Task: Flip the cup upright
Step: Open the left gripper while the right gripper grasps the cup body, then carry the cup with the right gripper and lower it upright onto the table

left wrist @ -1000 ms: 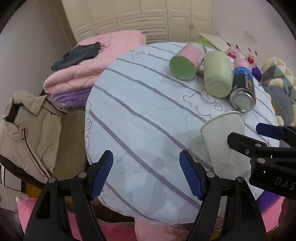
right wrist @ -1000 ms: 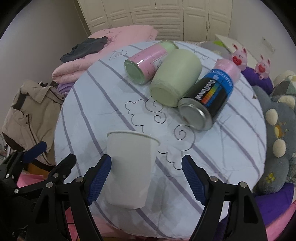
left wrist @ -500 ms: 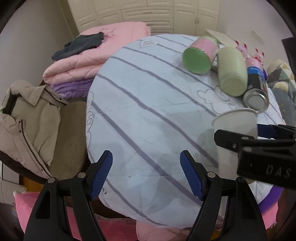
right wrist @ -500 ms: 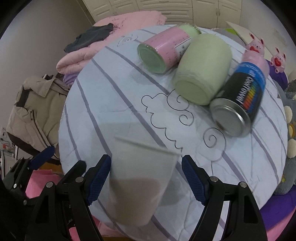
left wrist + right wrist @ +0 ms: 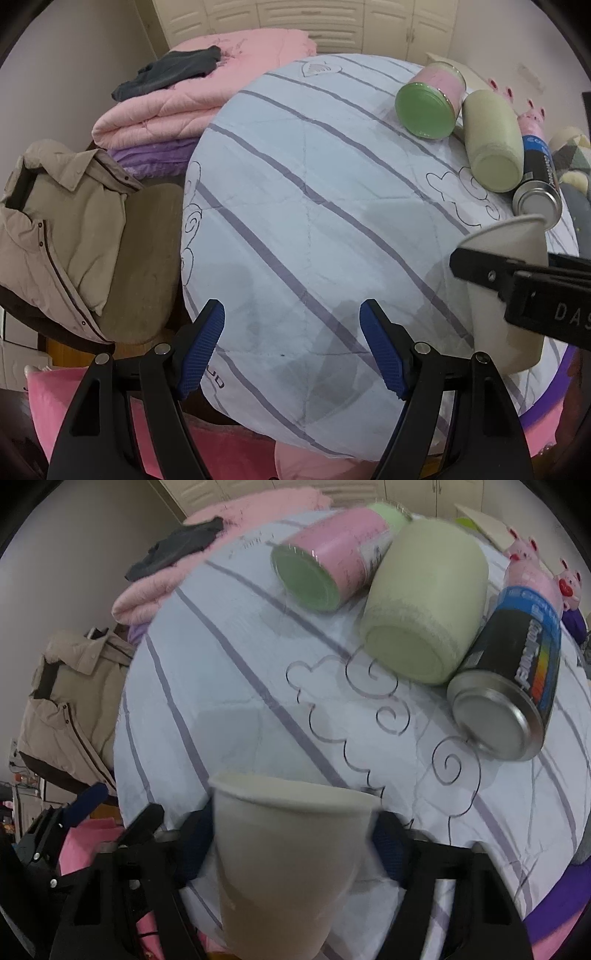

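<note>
A white paper cup (image 5: pixel 286 856) sits between the blue pads of my right gripper (image 5: pixel 291 843), which is shut on its sides. The cup's rim points away from the camera and its narrow base toward it. In the left wrist view the same cup (image 5: pixel 511 251) shows at the right edge, clamped by the black right gripper above the striped cloth. My left gripper (image 5: pixel 291 350) is open and empty over the near edge of the round table (image 5: pixel 314 206).
A pink jar with a green lid (image 5: pixel 325 572), a pale green jar (image 5: pixel 424 602) and a black spray can (image 5: pixel 513 686) lie on their sides at the far right of the table. A beige jacket (image 5: pixel 62 229) and pink folded quilts (image 5: pixel 199 99) lie to the left.
My right gripper has closed on the cup and lifted and tilted it. The left gripper has stayed open and drifted slightly left.
</note>
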`<control>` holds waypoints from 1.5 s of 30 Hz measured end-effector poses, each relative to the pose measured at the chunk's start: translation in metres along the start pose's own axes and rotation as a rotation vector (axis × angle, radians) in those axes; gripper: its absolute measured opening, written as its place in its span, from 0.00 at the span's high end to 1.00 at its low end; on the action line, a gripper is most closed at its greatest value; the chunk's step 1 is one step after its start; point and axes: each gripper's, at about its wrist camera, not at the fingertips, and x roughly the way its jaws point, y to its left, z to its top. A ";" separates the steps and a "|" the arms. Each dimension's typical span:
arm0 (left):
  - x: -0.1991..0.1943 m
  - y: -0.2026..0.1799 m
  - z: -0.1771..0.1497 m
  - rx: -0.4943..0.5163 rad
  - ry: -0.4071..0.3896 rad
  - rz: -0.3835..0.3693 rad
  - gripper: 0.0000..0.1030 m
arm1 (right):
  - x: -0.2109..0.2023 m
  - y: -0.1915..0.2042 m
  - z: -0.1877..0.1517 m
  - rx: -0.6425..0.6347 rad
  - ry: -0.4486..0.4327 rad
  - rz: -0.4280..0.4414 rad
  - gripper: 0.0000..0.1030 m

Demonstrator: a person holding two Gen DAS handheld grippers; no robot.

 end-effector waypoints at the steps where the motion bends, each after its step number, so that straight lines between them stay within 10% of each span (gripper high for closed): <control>1: 0.000 0.000 0.000 0.001 0.001 0.000 0.25 | -0.002 0.001 0.000 -0.010 -0.012 -0.010 0.35; 24: -0.015 -0.014 -0.001 0.025 -0.043 -0.044 0.25 | -0.026 -0.009 0.001 -0.013 -0.113 0.006 0.35; 45: -0.020 -0.032 0.007 0.060 -0.223 -0.064 0.13 | -0.052 -0.007 -0.027 -0.233 -0.613 -0.107 0.35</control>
